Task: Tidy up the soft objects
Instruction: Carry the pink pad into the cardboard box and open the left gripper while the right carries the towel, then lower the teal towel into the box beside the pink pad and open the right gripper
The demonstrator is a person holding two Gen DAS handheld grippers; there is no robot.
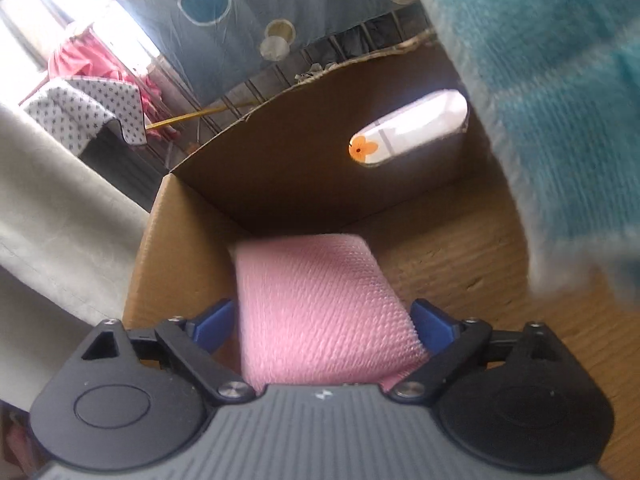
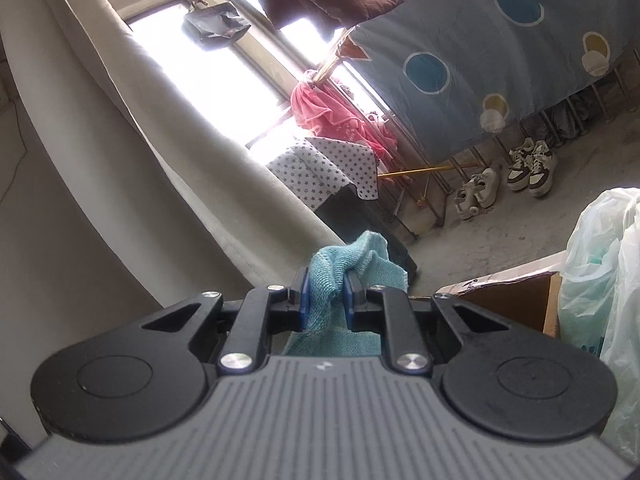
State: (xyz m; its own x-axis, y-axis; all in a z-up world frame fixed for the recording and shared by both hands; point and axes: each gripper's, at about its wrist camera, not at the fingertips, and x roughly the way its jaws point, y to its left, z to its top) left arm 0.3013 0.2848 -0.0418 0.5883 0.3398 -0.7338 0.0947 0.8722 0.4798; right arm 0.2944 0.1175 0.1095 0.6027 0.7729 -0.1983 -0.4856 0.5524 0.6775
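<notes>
My left gripper (image 1: pixel 322 322) is inside an open cardboard box (image 1: pixel 280 184), with a folded pink cloth (image 1: pixel 320 304) between its blue fingers (image 1: pixel 430 324), which press its sides. The cloth's far end reaches toward the box's bottom left corner. My right gripper (image 2: pixel 325 298) is shut on a bunched teal knit cloth (image 2: pixel 348 264) and holds it up in the air. The same teal cloth (image 1: pixel 552 80) hangs over the box at the upper right in the left wrist view, blurred.
The box's far wall has a handle slot (image 1: pixel 412 128). A grey curtain (image 2: pixel 100 168) hangs at the left. A spotted blue sheet (image 2: pixel 480 48) covers a frame; shoes (image 2: pixel 504 176) stand below it. A plastic bag (image 2: pixel 604 264) sits at the right beside another cardboard box (image 2: pixel 508 296).
</notes>
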